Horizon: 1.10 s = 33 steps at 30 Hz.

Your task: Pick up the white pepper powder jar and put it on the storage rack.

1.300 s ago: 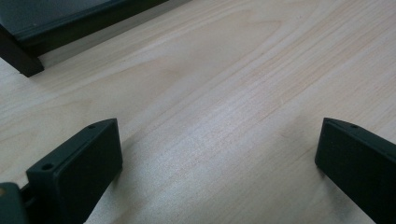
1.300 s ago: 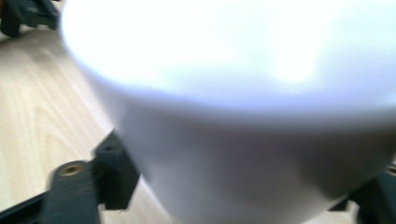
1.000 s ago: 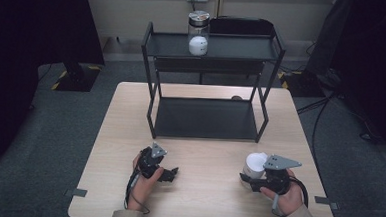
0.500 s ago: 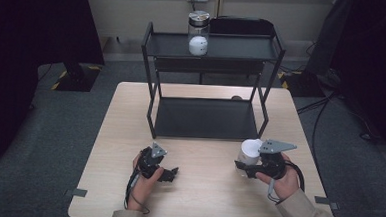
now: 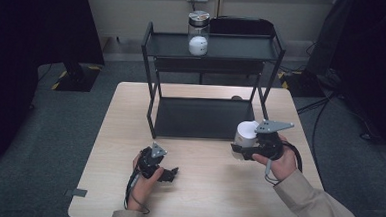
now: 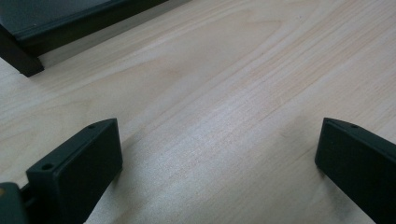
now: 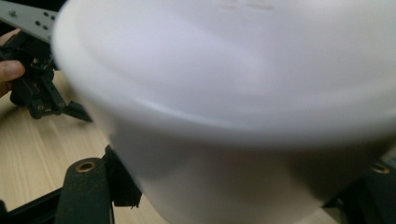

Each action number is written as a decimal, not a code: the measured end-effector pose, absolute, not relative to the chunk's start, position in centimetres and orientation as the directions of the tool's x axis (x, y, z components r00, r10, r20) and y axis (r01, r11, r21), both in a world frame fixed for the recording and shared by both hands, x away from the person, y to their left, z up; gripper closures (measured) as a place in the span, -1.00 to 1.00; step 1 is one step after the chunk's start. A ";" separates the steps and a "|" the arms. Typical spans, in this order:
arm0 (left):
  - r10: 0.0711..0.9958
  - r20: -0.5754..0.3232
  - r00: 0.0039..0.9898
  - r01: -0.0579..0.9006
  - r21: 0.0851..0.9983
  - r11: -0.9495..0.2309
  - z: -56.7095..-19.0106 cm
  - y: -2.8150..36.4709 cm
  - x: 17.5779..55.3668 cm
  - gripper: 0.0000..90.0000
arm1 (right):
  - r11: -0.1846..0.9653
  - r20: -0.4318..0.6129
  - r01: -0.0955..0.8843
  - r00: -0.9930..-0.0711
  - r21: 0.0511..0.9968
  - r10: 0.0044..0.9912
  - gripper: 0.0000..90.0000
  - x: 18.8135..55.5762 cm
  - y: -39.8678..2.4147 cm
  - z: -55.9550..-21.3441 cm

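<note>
Since a second ago the right gripper has carried the white container up off the tabletop and toward the black metal rack, while the left gripper has kept its place near the table's front edge; the right jaws are clamped on the container's lower body, one on each side, and it sits upright between them with its lid uppermost, just in front of the rack's right front leg and clear of the wood; in the right gripper view the container is a smooth, matt white cylinder with a wider rounded lid rim, blurred and very close, with the black jaws pressed to its sides below.

In the left gripper view the left gripper has its two flat, matt black jaws standing wide apart with nothing between them, low over the pale wooden table, whose grain runs in long streaks; the rack's dark base edge lies at the far left corner there.

Outward, the rack is a two-tier frame of thin black tubing with flat dark shelves; on its upper shelf stands a clear glass jar with a metal lid, white contents in its lower half; grey carpet surrounds the table.
</note>
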<state>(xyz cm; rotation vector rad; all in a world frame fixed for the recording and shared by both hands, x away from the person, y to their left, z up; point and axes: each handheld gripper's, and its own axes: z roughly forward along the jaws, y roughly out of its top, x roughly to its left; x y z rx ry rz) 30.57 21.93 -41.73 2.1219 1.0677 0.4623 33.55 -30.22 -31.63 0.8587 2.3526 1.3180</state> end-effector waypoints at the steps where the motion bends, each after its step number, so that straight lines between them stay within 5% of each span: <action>1: 0.803 0.002 0.595 0.551 0.727 -0.410 -41.7 21.9 30.6 -1.00 | 0.399 0.019 0.350 -0.772 0.848 0.636 -0.33 33.8 -30.1 -31.4; 33: 0.805 -0.001 0.593 0.554 0.726 -0.407 -41.7 21.9 30.5 -1.00 | 0.419 -0.007 0.337 -0.772 0.843 0.635 -0.33 37.9 -28.6 -23.9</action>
